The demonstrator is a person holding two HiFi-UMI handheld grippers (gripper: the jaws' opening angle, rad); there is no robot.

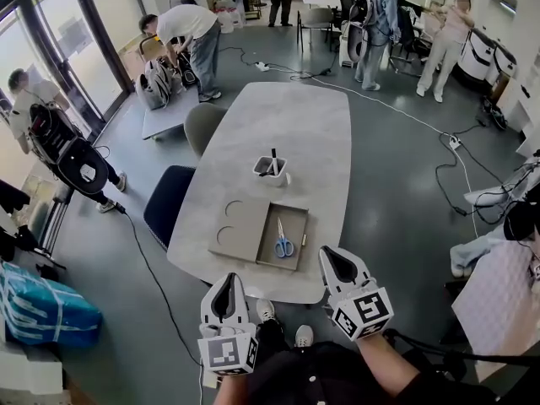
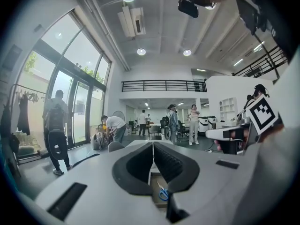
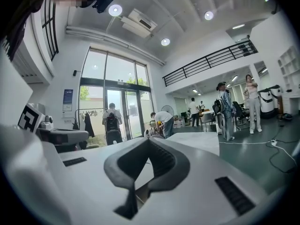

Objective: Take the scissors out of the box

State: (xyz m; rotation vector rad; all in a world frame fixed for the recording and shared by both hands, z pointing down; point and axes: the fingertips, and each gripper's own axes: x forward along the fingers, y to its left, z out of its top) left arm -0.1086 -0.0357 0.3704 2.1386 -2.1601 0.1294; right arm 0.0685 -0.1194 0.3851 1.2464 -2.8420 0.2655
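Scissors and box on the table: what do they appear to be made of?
Scissors: pale blades, probably metal, with blue handle loops that look like plastic. Box: flat, matte grey-brown with thin walls, likely cardboard, though it is too small in the head view to be sure.

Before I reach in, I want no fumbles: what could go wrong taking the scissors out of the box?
Both the left gripper and right gripper are shut; unopened, they'd only shove the scissors. These lie flat in the box, so jaws may catch its wall and drag it toward the near table edge. The pen cup just behind could get knocked.
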